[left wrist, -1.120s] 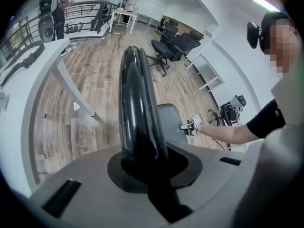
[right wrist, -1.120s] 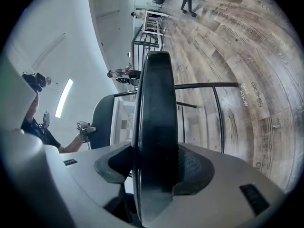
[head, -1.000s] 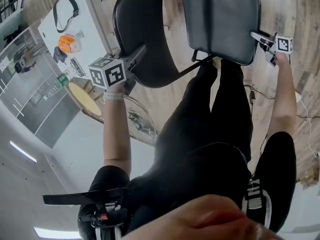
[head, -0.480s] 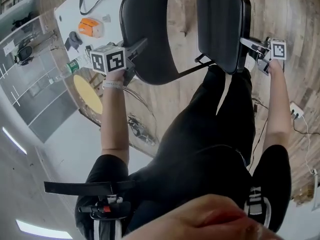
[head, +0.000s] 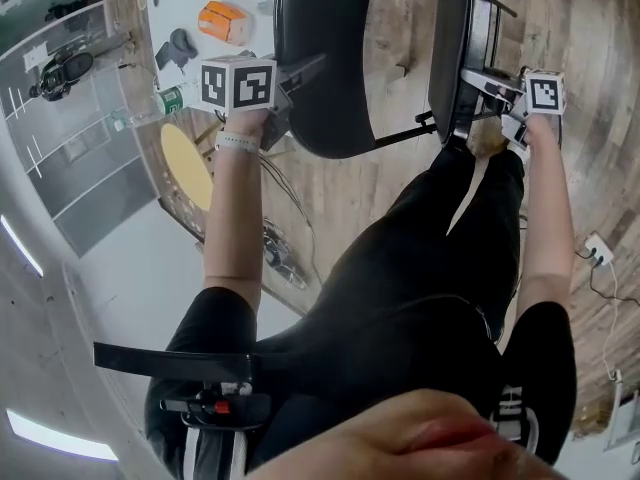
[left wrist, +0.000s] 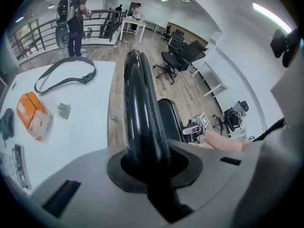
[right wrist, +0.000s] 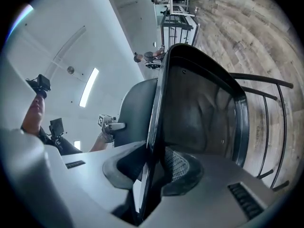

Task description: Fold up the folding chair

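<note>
Our left gripper [head: 298, 72] pinches the curved black plastic backrest [head: 335, 48] to steady the black folding chair [head: 400, 134] on the wooden floor [head: 350, 193], while our right gripper [head: 484, 82] is closing its jaws on the edge of the upturned black padded seat [head: 452, 53].

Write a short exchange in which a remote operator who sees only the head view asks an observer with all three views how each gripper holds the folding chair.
Operator: Is the left gripper truly clamped on the backrest?
Observer: Yes. The left gripper view shows the backrest's rounded black rim pinched between its shut jaws.
Operator: And the right gripper at the seat?
Observer: The right gripper view shows the seat's thin edge standing between its jaws, which are closing on it.
</note>
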`<state>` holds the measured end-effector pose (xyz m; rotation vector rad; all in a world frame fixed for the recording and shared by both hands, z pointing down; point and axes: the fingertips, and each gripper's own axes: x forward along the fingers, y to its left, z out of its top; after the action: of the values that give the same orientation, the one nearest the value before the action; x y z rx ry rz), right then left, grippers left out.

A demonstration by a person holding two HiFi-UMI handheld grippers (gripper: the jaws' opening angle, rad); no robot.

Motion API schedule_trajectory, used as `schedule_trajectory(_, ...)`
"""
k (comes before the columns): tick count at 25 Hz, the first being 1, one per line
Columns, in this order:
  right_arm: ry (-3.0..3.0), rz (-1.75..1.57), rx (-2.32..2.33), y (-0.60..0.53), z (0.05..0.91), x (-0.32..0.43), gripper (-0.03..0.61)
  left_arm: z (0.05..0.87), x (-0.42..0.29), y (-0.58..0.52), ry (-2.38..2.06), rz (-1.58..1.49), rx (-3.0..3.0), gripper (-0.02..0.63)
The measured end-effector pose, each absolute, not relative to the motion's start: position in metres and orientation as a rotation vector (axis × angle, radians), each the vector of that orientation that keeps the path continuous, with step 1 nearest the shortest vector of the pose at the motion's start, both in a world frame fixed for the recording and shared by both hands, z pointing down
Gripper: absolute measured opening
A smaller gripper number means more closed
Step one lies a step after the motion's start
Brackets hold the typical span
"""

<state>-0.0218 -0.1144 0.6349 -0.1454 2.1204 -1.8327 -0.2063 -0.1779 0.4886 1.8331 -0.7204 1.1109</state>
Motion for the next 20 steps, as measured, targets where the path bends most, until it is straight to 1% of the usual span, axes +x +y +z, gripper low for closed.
schedule_trajectory(5, 2.082, -1.853, -0.135, -0.138, 0.618, -0.093, 0.097, 0.481, -0.246, -0.191, -0.779, 1.09, 1.825, 0.058)
schedule_trajectory(8, 2.153, -1.945, -0.269, -0.15, 0.631, -0.133, 0.097, 0.477, -0.266, -0.198, -0.796, 1.094, 1.822, 0.058)
schedule_trajectory(9, 2.183, -1.977, -0.325, -0.151, 0.636, -0.143, 0.098, 0.475, -0.269, -0.197, -0.801, 1.1, 1.824, 0.058)
schedule_trajectory(13, 2.236, -1.934, -0.339, -0.166, 0.631, -0.186, 0.104, 0.472, -0.274, -0.197, -0.827, 1.135, 1.829, 0.058)
schedule_trajectory(20, 2.257, -1.959, -0.443, -0.176, 0.641, -0.222, 0.109, 0.474, -0.271, -0.195, -0.88, 1.186, 1.83, 0.058)
